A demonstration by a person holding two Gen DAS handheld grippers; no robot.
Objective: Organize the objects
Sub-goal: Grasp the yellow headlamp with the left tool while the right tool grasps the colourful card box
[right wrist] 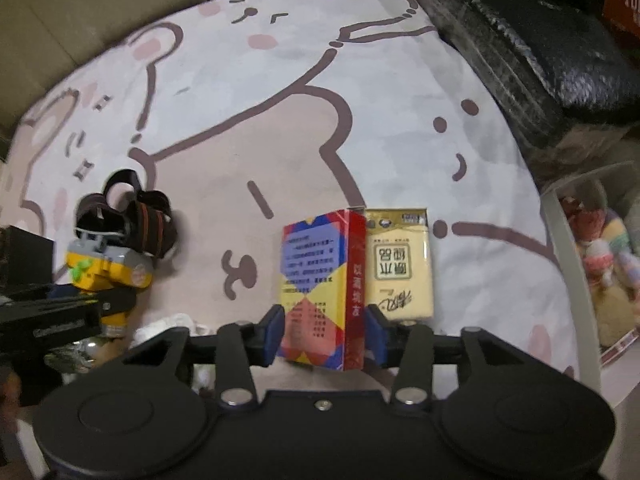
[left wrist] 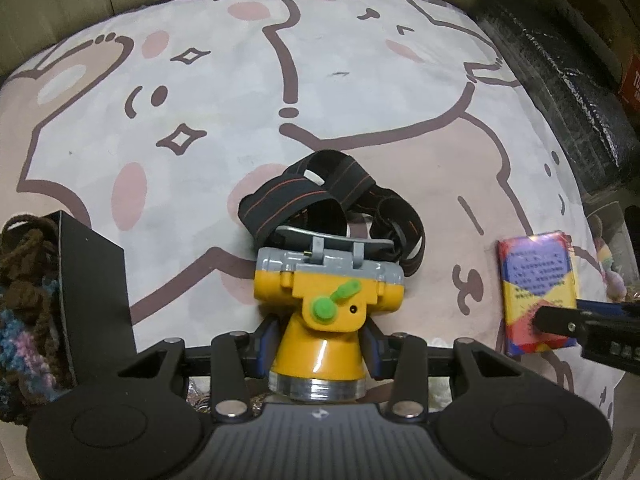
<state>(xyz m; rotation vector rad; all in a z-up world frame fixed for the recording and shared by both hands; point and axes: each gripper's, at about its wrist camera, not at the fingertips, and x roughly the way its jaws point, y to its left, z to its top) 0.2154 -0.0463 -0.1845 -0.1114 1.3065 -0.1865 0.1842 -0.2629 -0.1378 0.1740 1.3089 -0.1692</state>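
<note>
On a cartoon-bear bedsheet (left wrist: 224,92), sorting is under way with both handheld grippers pointed steeply down. At far left, a black box (left wrist: 94,280) stands beside a heap of brown and blue yarn (left wrist: 24,288). Next comes the left gripper (left wrist: 318,344), its blue pads clamped narrow on the tapered neck of a yellow headlamp (left wrist: 320,300), which lies on the sheet with its lens end toward the camera and its black elastic strap (left wrist: 320,196) bunched loosely behind it. The lamp looks like rigid, glossy plastic, probably light but slick, so the neck below the wider housing seems the surest hold; the floppy strap is likely to trail and snag. Further right, the right gripper (right wrist: 324,336) brackets a colourful card-sized box (right wrist: 316,284) that stands on the sheet, the pads close against its sides; whether they press it cannot be told. Touching the box's far side is a pale yellow tissue pack (right wrist: 400,264), soft and easily crushed. The box appears stiff cardboard, light, best pinched across its narrow faces. At far right, a clear bin (right wrist: 560,240) holds knitted toys.
</note>
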